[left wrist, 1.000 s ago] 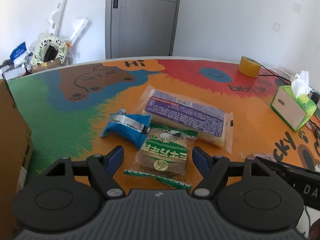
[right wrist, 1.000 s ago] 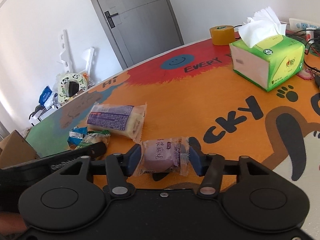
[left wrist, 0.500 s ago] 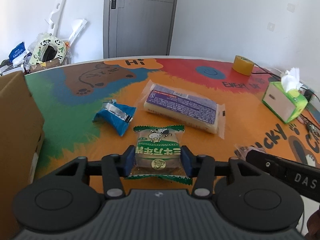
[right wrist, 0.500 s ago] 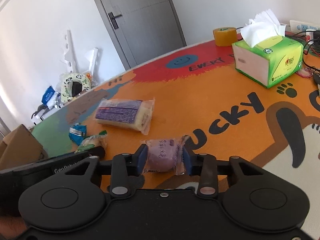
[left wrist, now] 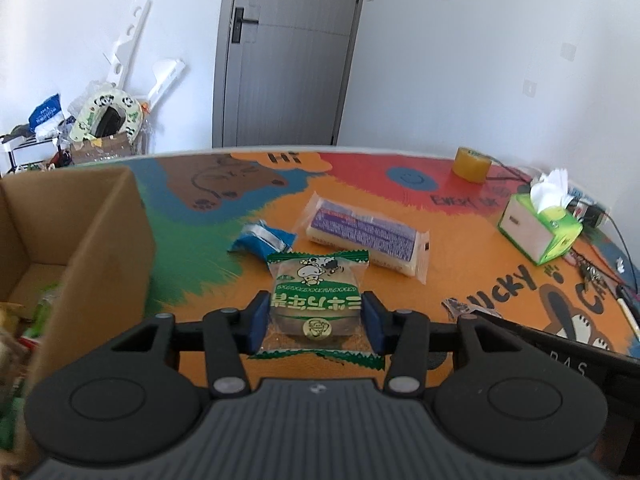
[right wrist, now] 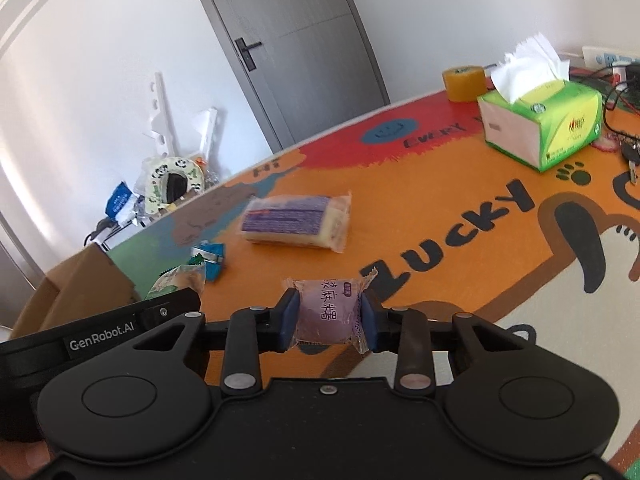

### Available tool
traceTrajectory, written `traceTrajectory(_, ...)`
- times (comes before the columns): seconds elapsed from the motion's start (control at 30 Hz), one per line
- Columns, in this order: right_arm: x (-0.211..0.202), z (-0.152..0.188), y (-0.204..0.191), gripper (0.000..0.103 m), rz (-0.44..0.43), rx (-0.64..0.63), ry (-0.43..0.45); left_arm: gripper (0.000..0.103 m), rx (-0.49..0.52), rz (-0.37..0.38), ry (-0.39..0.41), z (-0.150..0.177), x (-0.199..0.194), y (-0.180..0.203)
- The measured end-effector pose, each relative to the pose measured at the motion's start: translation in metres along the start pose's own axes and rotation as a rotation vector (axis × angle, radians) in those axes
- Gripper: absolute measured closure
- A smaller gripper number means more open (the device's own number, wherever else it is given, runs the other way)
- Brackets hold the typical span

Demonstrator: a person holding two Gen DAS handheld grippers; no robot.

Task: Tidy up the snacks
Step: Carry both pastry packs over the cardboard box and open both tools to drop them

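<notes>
Left wrist view: the left gripper [left wrist: 316, 322], wide apart a second ago, has clamped on the green-trimmed clear-wrapped brown cake packet [left wrist: 316, 300] and lifted it off the colourful cartoon-print table [left wrist: 460, 276]. The open brown cardboard box [left wrist: 108, 240] now shows at nine o'clock, likely its destination.

Right wrist view: the right gripper [right wrist: 329, 320] has likewise closed, squeezing the purple round mochi in clear wrap [right wrist: 328, 310], raised between its pads. The box sits at nine o'clock.

Both grippers: black plastic bodies, blue pads [left wrist: 258, 320], silver screws; left gripper [right wrist: 100, 336] marked "GenRobot.AI".
</notes>
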State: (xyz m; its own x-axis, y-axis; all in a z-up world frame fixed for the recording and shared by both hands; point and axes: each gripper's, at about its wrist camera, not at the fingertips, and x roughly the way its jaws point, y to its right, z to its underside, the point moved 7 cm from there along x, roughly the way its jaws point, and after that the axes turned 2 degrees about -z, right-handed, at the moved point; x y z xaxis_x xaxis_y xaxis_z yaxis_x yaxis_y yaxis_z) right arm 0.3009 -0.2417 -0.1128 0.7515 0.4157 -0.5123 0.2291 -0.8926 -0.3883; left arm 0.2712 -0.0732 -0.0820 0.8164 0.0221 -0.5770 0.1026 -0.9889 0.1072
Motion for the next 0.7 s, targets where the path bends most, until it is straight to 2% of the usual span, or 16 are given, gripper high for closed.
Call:
traceTrajectory(0.43,-0.031,-0.017,-0.047,0.069,-0.074,-0.045,0.087,0.055,-0.041,-0.014,0.099,-0.02,-0.055,-0.032)
traceTrajectory(0.7,-0.037,-0.019,-0.078,0.069,-0.11,-0.081,0.105,0.055,-0.068,-0.035,0.133,-0.027,-0.079,-0.059)
